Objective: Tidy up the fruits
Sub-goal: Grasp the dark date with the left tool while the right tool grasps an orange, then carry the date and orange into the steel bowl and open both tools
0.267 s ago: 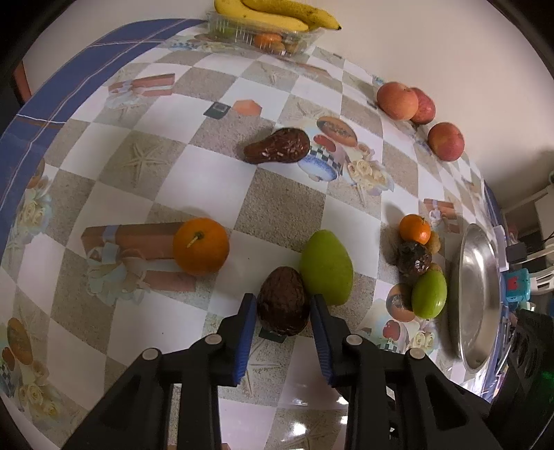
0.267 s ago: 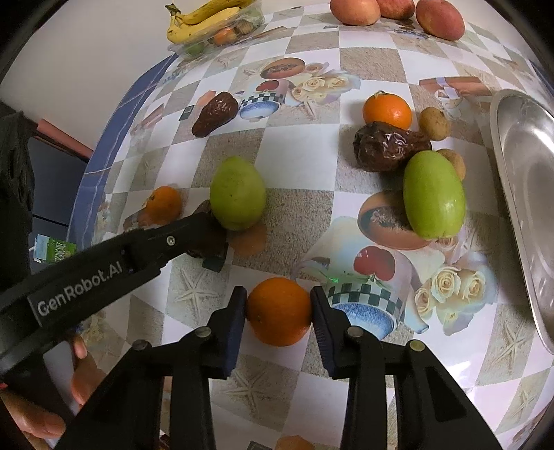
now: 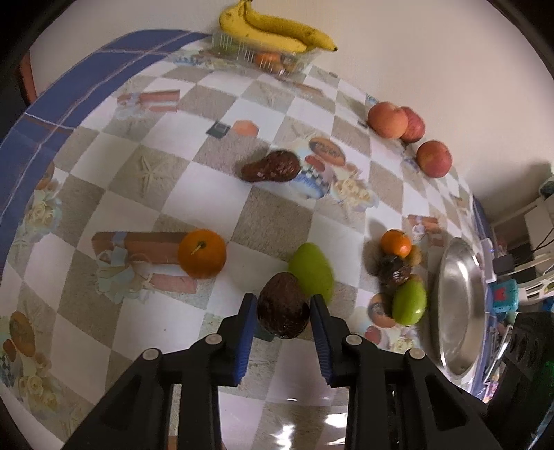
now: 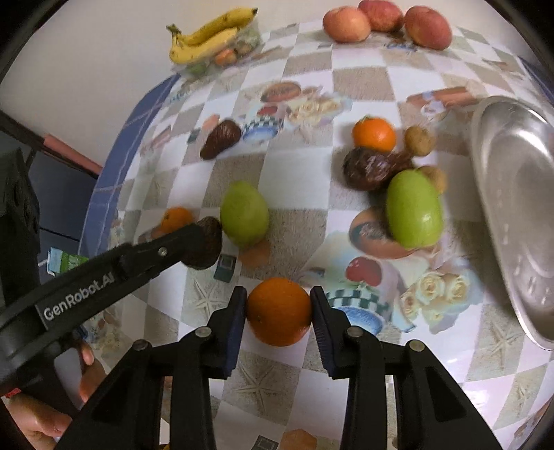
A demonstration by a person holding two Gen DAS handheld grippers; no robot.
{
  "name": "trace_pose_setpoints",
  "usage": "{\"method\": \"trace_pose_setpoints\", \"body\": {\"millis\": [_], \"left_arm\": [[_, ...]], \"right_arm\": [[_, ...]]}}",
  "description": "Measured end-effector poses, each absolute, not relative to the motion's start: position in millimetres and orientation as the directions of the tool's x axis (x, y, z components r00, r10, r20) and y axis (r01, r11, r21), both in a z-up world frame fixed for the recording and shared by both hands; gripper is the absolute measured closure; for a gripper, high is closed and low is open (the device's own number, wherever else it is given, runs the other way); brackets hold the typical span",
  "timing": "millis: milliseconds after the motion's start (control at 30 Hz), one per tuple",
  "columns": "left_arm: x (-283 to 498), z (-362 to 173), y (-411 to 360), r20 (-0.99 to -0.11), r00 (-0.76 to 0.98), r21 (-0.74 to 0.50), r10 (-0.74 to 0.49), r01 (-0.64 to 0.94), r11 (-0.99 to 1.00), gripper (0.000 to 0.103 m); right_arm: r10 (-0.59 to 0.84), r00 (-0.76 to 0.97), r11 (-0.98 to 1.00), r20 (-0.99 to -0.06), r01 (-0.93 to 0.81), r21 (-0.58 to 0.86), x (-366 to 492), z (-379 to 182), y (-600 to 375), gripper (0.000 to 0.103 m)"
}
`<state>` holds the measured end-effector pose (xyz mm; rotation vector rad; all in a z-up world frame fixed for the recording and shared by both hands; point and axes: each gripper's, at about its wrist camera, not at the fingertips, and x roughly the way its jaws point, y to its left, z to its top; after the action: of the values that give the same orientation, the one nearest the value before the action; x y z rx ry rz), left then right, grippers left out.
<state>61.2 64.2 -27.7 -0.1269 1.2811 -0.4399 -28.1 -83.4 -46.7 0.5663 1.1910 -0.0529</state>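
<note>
Surface (image 3: 263,214): wide, under a glossy checkered cloth printed with starfish, roses and fruit, edged in blue on the left.
Round steel tray (image 3: 460,304): bare, at the right edge of the surface, just beside the cluster of fruit.
Bunch of yellow bananas (image 3: 277,31): on a clear plastic box (image 3: 266,57) at the far edge, against the wall.
Three red-orange apples (image 3: 387,121): in a row by the far wall, well apart from both tongs.
Two green oval mangoes (image 4: 244,213): one just beyond the left tongs, the other in the cluster near the tray.
Left tongs (image 3: 283,322): together on a dark brown wrinkled avocado (image 3: 282,309), blue pads pressing both its sides.
Right tongs (image 4: 278,313): closing, pads touching both sides of a round orange (image 4: 278,311) on the surface.
Second dark avocado (image 3: 271,166): lying alone mid-surface.
Stemmed orange (image 3: 202,253): left of the held avocado, apart from it.
Cluster by tray: small tangerine (image 4: 374,134), dark wrinkled fruit, small brown fruits, touching.
</note>
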Motion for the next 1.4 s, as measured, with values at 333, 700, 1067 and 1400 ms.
{"method": "trace_pose_setpoints", "body": {"millis": [333,700,1067,1400], "left_arm": [[50.1,8.3,20.7,-0.869,0.218,-0.362,-0.444,0.331,0.871,0.069],[25.9,12.6,-103.2,-0.866,0.097,-0.376,-0.491,0.522,0.765,0.069],[-7.5,-23.4,-193.8,-0.909,0.074,-0.252,-0.41,0.687,0.682,0.069],[-13.9,-52.8,-209.8,-0.927,0.067,-0.221,-0.37,0.699,0.68,0.069]], "right_arm": [[0.103,0.479,0.805,-0.872,0.475,0.356,-49.7,-12.1,-154.6,0.065],[-0.073,0.469,0.642,-0.88,0.697,0.319,-92.5,-5.6,-260.4,0.065],[-0.123,0.423,0.52,-0.898,0.798,0.305,-117.0,-27.6,-323.1,0.064],[-0.113,0.361,0.513,-0.926,0.819,0.257,-117.8,-48.3,-330.0,0.064]]}}
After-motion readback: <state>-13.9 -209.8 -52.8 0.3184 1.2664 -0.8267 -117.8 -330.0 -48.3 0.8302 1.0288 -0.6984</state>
